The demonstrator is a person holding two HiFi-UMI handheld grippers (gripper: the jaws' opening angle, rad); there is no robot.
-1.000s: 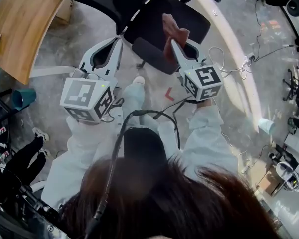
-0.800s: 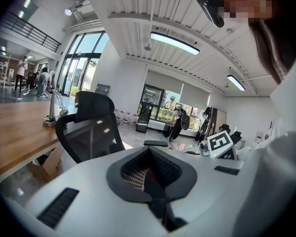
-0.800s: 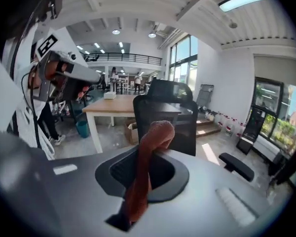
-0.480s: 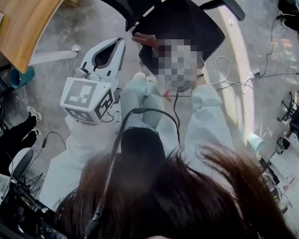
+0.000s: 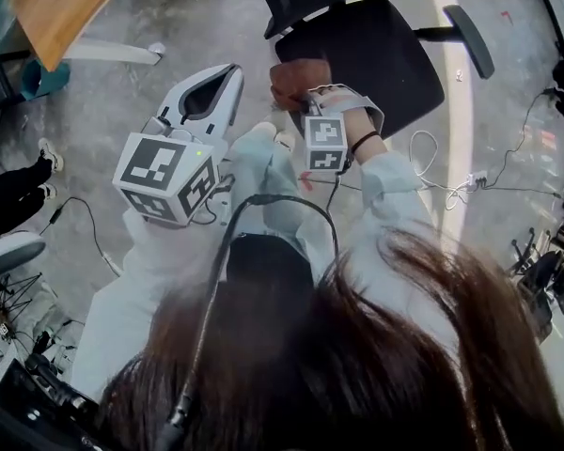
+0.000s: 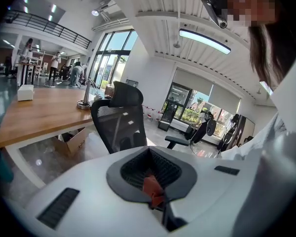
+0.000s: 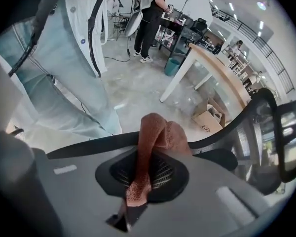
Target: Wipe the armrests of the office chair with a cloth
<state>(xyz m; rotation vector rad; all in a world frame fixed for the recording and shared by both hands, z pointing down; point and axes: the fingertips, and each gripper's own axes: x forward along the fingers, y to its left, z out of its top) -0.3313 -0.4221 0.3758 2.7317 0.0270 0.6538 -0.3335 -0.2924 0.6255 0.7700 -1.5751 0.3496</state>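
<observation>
A black office chair (image 5: pixel 376 54) stands in front of me, its mesh back (image 6: pixel 121 122) upright. My right gripper (image 5: pixel 305 100) is shut on a reddish-brown cloth (image 5: pixel 287 81) at the seat's near-left corner. In the right gripper view the cloth (image 7: pixel 158 132) bulges out of the jaws of that gripper (image 7: pixel 155 149) against a black armrest (image 7: pixel 84 147). The far armrest (image 5: pixel 472 40) sticks out at the right. My left gripper (image 5: pixel 233 71) hovers left of the chair, jaws together and holding nothing; a small red bit shows in its gap (image 6: pixel 149 152), and I cannot tell what it is.
A wooden desk (image 5: pixel 70 3) stands at the far left, with a cardboard box (image 7: pixel 210 120) under it and a teal bin (image 5: pixel 36 73) beside it. Cables (image 5: pixel 442 172) trail over the concrete floor at the right. A person (image 7: pixel 153 14) stands by benches behind me.
The right gripper has swung down and left from above the seat, turned over, and brought the cloth to the chair's near-left corner. The left gripper has hardly moved. The head view has shifted.
</observation>
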